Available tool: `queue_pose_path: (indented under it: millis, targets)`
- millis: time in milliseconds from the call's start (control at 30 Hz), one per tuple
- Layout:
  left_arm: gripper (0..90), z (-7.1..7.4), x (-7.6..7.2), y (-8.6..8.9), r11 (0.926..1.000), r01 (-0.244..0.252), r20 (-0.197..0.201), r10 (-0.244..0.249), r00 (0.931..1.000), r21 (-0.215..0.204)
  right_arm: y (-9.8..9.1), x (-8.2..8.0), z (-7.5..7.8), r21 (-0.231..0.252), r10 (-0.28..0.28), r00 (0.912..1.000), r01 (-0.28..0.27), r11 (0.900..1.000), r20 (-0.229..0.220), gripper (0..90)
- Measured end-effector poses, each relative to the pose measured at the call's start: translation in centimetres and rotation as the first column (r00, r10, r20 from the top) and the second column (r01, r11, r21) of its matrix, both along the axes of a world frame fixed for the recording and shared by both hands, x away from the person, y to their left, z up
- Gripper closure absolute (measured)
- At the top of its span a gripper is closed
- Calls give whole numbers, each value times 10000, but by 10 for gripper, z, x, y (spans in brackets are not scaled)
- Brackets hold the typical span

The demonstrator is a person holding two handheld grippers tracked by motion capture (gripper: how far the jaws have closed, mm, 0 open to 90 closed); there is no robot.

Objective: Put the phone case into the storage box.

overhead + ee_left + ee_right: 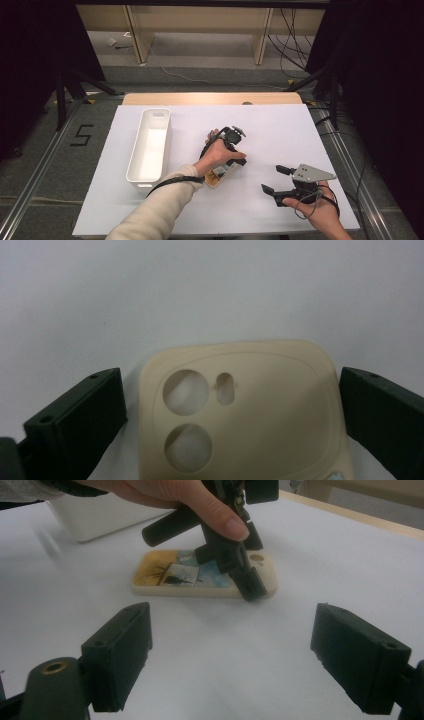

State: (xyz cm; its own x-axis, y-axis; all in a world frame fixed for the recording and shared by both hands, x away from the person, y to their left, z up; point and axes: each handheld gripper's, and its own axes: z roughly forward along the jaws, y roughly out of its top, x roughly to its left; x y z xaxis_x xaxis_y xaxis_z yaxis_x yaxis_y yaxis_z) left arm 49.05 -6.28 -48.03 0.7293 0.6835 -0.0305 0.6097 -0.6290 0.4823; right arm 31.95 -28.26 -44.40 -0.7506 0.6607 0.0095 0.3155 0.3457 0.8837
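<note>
Left claw (232, 405) jaws spread wide, straddling cream soft-plastic phone case (240, 410) with camera cutouts, not yet pinching; gaps both sides. Case lies flat on white surface (280, 135), mid-surface; lower end cut off in left gripper view, printed picture partly hidden by hand (217, 155) in high view. Right claw (275, 180) wide open, holding nothing, well apart near front right edge. White oblong plastic bin (150, 145) left; open room between.

The phone case (221, 176) lies on my table (280, 135), right of the bin (150, 145), between my grippers' positions.
</note>
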Motion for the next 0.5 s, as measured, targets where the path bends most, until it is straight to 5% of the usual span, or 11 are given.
queue_pose_path:
  millis: [500]
  targets:
    - [16,2,0,-2,9997,-51,-38,52,10000,222,0,0,0,-19,-15,10000,15,10000,-2,178]
